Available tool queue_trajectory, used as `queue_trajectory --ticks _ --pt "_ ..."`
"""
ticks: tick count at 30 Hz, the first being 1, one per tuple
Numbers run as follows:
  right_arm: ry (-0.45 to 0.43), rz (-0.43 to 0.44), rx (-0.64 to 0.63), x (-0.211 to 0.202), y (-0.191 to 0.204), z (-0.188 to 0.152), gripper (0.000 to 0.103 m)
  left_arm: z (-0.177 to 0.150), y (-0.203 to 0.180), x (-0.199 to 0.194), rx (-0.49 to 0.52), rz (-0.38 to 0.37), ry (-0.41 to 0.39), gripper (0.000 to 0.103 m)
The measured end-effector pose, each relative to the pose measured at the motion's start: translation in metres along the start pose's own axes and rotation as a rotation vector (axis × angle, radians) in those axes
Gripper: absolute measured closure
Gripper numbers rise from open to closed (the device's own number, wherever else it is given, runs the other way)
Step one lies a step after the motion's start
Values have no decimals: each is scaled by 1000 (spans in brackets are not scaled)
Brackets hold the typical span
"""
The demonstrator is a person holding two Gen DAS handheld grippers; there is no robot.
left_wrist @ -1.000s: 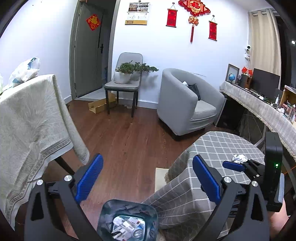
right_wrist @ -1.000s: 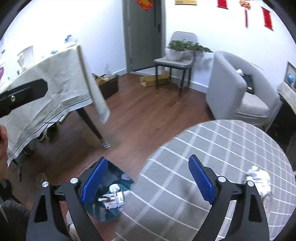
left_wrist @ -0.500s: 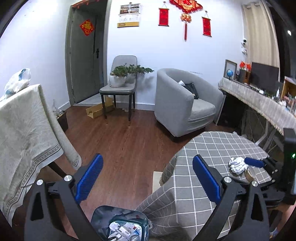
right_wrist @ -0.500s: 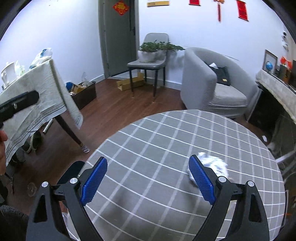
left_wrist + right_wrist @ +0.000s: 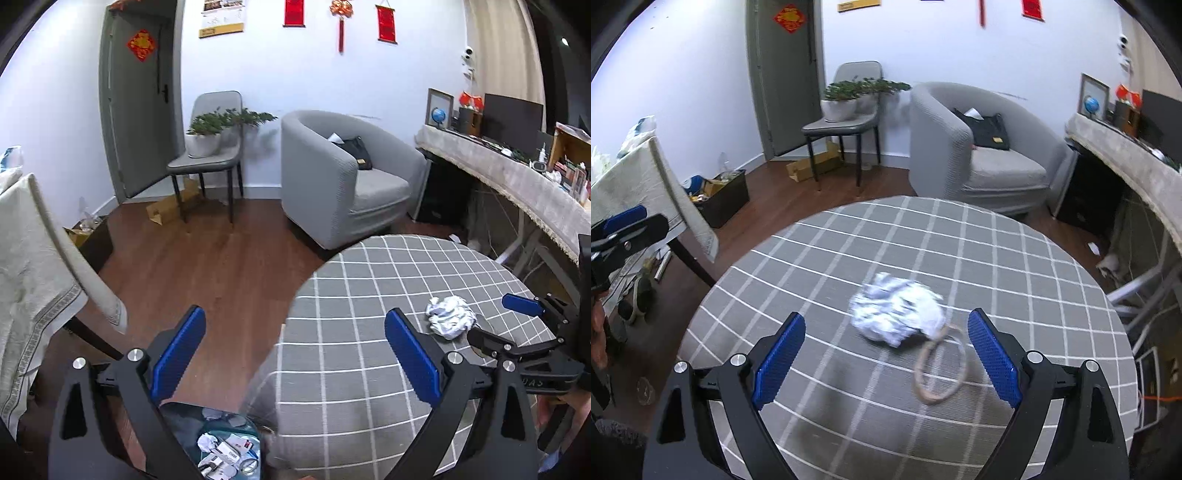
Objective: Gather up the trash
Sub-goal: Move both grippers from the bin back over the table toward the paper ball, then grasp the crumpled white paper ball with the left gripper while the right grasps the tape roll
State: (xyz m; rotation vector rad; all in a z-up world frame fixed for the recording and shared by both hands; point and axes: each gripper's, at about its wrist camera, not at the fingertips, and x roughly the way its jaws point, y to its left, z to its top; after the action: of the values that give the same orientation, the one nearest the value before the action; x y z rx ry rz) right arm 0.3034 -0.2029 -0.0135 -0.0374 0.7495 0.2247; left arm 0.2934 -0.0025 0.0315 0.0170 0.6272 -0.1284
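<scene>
the round checked desk (image 5: 1015,258) spreads under the right claw (image 5: 886,356), whose blue pads stand wide apart, empty. below the left claw (image 5: 293,349) — also spread, holding nothing — sits the trash bin (image 5: 225,448) on the floor. crumpled paper (image 5: 895,314) lies just ahead between the right pads, touching a cord loop (image 5: 940,369).

A grey armchair (image 5: 343,184) stands against the white wall, a black bag (image 5: 356,151) on its seat; beside it a grey chair (image 5: 208,155) carries a potted plant (image 5: 207,136) (a flattened cardboard box (image 5: 168,208) lies beneath); a dark monitor (image 5: 511,118) and small globe (image 5: 437,115) sit on the long side table (image 5: 517,177).
</scene>
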Motion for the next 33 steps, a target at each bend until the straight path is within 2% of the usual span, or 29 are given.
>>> queue_trajectory --ticks 3,8,10,15,24,33 --pt "10 -5 15 2 -8 -5 12 0 -11 5 10 -10 3 4" --pt "43 -10 12 9 -16 -11 15 0 -27 15 10 -74 10 4" --pt "72 -4 11 16 -20 -15 26 0 -35 18 15 -99 5 4" --pt "120 9 5 29 -28 -23 39 -2 -48 27 10 -143 9 5" --pt "112 52 10 33 -41 -25 63 -5 -81 44 19 -194 33 5" --pt "88 40 50 19 -71 -29 64 -10 -110 65 1 -234 100 5"
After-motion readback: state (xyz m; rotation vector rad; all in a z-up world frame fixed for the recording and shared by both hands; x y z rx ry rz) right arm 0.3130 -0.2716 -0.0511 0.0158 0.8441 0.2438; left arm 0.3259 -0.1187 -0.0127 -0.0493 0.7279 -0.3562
